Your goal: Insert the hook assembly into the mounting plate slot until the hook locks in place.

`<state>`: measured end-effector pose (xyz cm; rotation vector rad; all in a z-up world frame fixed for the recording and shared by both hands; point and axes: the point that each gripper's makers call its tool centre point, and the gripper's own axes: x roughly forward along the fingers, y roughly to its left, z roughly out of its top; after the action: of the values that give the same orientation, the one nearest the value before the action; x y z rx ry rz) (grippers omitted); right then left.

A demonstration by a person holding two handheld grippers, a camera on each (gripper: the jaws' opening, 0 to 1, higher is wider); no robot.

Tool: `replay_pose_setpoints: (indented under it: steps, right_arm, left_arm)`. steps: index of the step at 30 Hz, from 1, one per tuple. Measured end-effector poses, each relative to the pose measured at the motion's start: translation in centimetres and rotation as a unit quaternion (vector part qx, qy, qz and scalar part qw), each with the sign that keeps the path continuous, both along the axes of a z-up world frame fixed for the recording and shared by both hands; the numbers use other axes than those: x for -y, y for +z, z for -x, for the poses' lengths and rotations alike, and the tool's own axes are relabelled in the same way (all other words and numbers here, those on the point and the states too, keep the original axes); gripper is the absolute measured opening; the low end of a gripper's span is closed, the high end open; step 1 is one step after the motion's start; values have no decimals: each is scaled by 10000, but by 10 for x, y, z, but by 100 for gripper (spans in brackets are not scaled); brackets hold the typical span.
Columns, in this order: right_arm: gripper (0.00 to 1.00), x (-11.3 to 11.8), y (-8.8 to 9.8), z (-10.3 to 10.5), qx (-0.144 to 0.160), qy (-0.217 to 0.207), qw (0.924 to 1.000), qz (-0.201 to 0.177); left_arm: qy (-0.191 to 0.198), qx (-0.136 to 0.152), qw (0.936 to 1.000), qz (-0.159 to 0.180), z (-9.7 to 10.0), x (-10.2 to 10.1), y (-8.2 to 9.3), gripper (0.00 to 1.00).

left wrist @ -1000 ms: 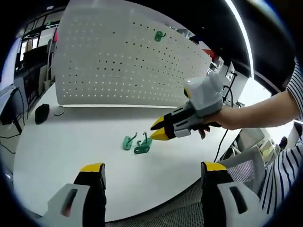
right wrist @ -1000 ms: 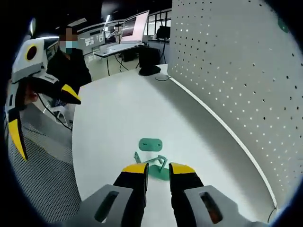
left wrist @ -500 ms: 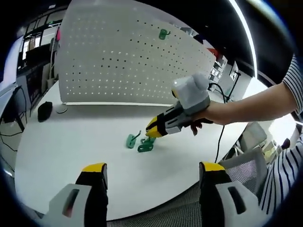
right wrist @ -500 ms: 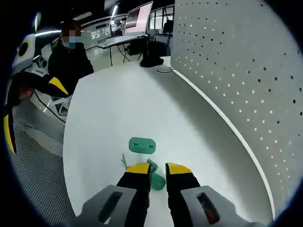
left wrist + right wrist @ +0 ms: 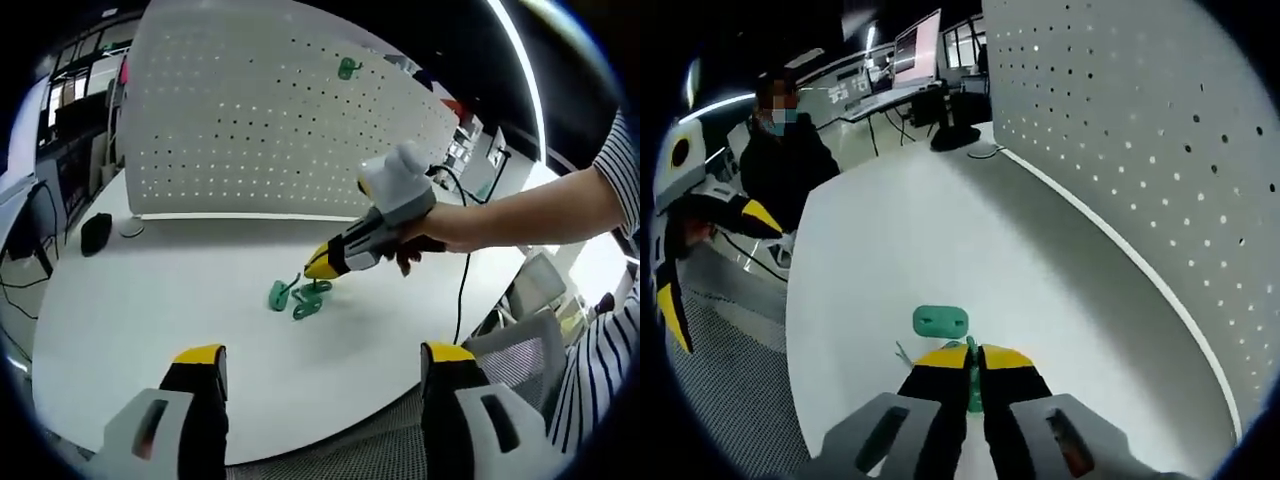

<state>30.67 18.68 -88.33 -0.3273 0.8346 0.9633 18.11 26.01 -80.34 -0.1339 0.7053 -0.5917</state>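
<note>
We are at the pickup step. Our right tool point(image 5: 973, 356) is nearly closed on a green hook point(image 5: 971, 385) lying on the white table point(image 5: 890, 250), just beside the green mounting plate point(image 5: 940, 320). Our left tool point(image 5: 315, 368) hangs wide open, empty. Next, we judge, the hook must be lifted and lined up with the plate's slot.

Green hook point(image 5: 971, 385) on the white table — pinched between yellow-tipped jaws; green plate point(image 5: 940, 320) lies flat just beside.
</note>
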Motion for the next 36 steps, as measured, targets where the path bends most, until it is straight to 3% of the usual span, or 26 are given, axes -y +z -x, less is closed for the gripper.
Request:
replay_pose_setpoints:
  steps: [3,8,12,16,20,24,29,33,36]
  right_arm:
    - [0,0,0,6,-209,-145,9996,-93]
    - [0,4,6,9,-166,-261,9995,-111]
    - [0,10,15,6,-133,-765,9966,-272]
    - [0,13,31,6,-163,-1496,9854,-796]
    - [0,18,45,11,92,-1880,9771,-993]
    - [0,20,55,20,379,-2079,9720,-1028]
    - [0,11,72,34,501,-2373,9595,-1431]
    - [0,-1,81,47,241,-2491,9516,-1784]
    - [0,-7,88,57,351,-2478,9512,-1807]
  left_arm:
    - [-8,11,10000,-15,0,0,0,81]
    - [-7,45,10000,5,0,1,2,82]
    - [-7,57,10000,-31,0,0,1,81]
    - [14,69,10000,8,0,0,2,82]
    - [50,83,9999,61,0,-1,4,81]
    - [93,55,9999,121,-1,-2,4,81]
    - [60,49,9999,129,1,0,4,81]
    - [-11,50,9999,148,2,2,5,78]
    - [-22,55,9999,162,3,2,6,77]
